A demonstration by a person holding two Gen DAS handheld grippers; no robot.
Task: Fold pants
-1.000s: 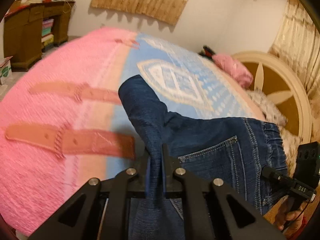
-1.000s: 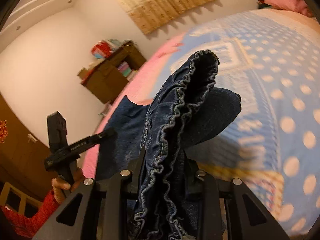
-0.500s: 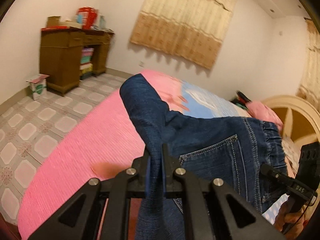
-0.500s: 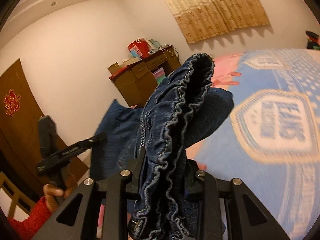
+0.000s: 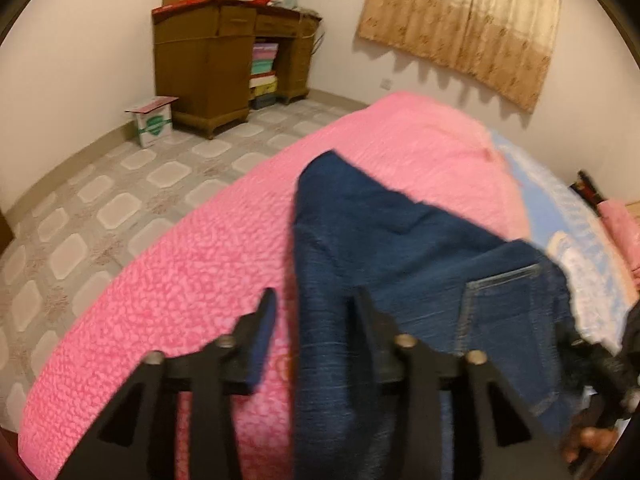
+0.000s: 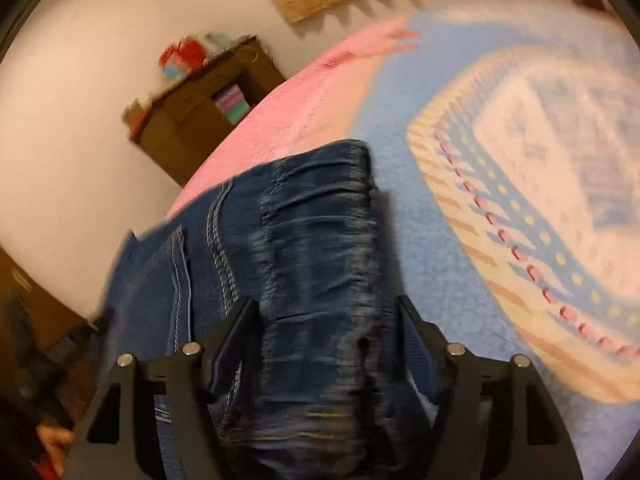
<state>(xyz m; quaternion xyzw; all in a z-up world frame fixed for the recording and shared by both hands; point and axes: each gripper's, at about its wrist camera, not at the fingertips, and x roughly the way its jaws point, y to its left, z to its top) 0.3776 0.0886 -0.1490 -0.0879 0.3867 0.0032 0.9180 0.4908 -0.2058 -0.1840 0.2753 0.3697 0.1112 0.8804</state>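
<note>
1. Jeans lie on the pink bedspread, near its foot edge.
2. Left gripper and right gripper are both spread wide, pinching nothing.
3. Denim's probably heavy and floppy; the gathered waistband looks like the best place to grab.

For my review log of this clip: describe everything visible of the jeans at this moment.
The jeans are dark blue denim with pale contrast stitching, a back patch pocket and a gathered elastic waistband. They lie spread on the pink and blue bedspread, blurred by motion. The left gripper and right gripper both stand open, fingers either side of the cloth. Whether fingers touch the fabric is unclear.
</note>
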